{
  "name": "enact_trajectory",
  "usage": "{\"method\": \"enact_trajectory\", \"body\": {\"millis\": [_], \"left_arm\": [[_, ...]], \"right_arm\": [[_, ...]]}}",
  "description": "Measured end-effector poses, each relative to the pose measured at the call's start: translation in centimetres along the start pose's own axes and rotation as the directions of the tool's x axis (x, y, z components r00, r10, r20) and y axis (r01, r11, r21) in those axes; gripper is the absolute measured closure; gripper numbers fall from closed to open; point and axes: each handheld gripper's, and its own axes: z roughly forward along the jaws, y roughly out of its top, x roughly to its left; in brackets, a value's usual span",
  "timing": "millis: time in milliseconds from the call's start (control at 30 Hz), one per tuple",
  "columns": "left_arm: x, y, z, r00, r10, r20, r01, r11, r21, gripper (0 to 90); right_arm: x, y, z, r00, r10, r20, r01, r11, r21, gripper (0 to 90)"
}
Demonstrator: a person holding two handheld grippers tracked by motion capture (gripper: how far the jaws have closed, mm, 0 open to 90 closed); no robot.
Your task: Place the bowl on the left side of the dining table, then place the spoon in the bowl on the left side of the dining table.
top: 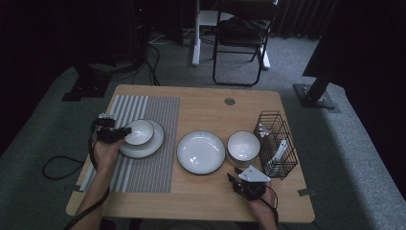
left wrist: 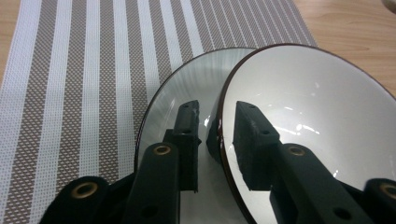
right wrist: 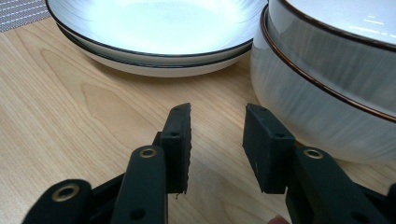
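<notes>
1. The table (top: 201, 191) is light wood and carries all the tableware.
2. A striped placemat (top: 153, 158) covers the table's left part.
3. A black wire rack (top: 276, 143) stands near the table's right edge, with white items inside that are too small to identify.
4. Two stacked plates (top: 201, 152) rest on the bare wood at the centre, just right of the placemat.
5. A single plate (top: 148, 146) lies on the placemat.
6. Two stacked bowls (top: 243, 146) stand between the centre plates and the rack.
7. A small bowl (top: 140, 132) sits tilted on the placemat plate.
8. The left gripper (left wrist: 218, 133) has its jaws straddling this bowl's near rim, one inside, one outside; contact cannot be confirmed.
9. The right gripper (right wrist: 217, 140) has its jaws spread, holding nothing, low over bare wood just beside the stacked bowls.
</notes>
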Motion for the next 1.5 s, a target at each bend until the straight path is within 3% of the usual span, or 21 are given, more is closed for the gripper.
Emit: {"method": "enact_trajectory", "body": {"millis": [467, 800, 967, 1233, 1433, 1500], "left_arm": [[-0.8, 1.1, -2.4, 0.9995, 0.007, 0.029, -0.004, 0.9951, -0.099, 61.1], [-2.7, 1.5, -4.3, 0.9928, 0.051, 0.108, -0.033, 0.9851, -0.169, 57.5], [-4.1, 1.0, -5.3, 0.9786, 0.130, 0.160, -0.097, 0.9754, -0.198, 57.8], [-5.6, 0.4, -5.8, 0.9651, 0.175, 0.194, -0.133, 0.9677, -0.214, 56.7], [-7.4, -0.9, -5.6, 0.9342, 0.256, 0.248, -0.201, 0.9528, -0.227, 56.2], [-7.8, -1.2, -5.4, 0.9280, 0.267, 0.260, -0.209, 0.9509, -0.228, 56.2]], "right_arm": [[0.1, -0.1, 0.1, 0.9999, -0.011, 0.002, 0.011, 1.000, 0.020, 59.2], [0.0, 0.5, -0.3, 0.9996, -0.023, -0.013, 0.024, 0.999, 0.030, 57.3], [-0.1, 1.2, -1.2, 0.9978, -0.020, -0.064, 0.021, 1.000, 0.015, 58.8], [-0.1, 2.4, -2.7, 0.9875, -0.048, -0.150, 0.054, 0.998, 0.039, 50.5], [-1.1, 3.3, -3.9, 0.9817, -0.042, -0.186, 0.050, 0.998, 0.039, 50.5], [-1.4, 3.6, -4.3, 0.9785, -0.050, -0.200, 0.061, 0.997, 0.048, 50.7]]}}
